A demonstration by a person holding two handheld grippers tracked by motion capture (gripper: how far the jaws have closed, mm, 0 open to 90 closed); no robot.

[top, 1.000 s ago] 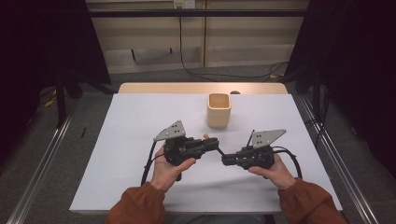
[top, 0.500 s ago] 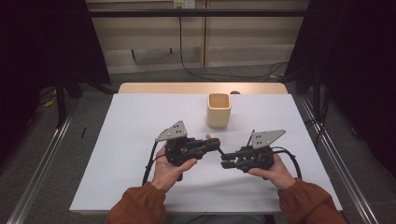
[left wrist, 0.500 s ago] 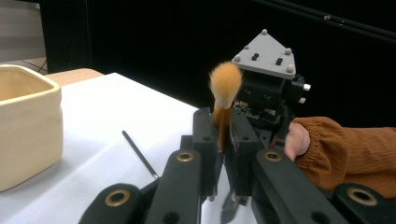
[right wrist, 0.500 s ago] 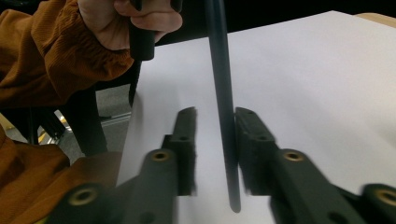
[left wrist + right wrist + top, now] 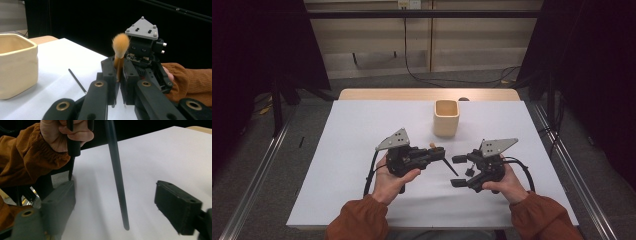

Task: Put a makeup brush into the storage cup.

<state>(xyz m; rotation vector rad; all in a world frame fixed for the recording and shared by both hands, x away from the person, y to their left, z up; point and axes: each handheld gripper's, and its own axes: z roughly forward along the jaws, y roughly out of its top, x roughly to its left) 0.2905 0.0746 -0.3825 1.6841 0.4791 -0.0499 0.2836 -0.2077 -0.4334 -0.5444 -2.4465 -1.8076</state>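
Note:
A small brush with an orange bristle head point(image 5: 120, 44) and a thin black handle point(image 5: 117, 177) is clamped in my left gripper point(image 5: 118, 67), which is shut on it just below the bristles. In the high view the left gripper point(image 5: 439, 153) points right, with the bristles point(image 5: 432, 145) on top and the handle point(image 5: 450, 168) slanting down toward the table. My right gripper point(image 5: 456, 171) faces it, open wide. In the right gripper view point(image 5: 115, 186) the handle hangs between the two spread jaws without touching either.
A cream square cup point(image 5: 446, 117) stands behind the grippers, at the left of the left gripper view point(image 5: 15, 67). The table is covered by a white sheet point(image 5: 357, 140). Dark curtains and metal rails flank it.
The right gripper, earlier closed up against the left gripper's jaws, has spread its jaws apart and drawn back slightly. The left gripper still holds the brush in the same place.

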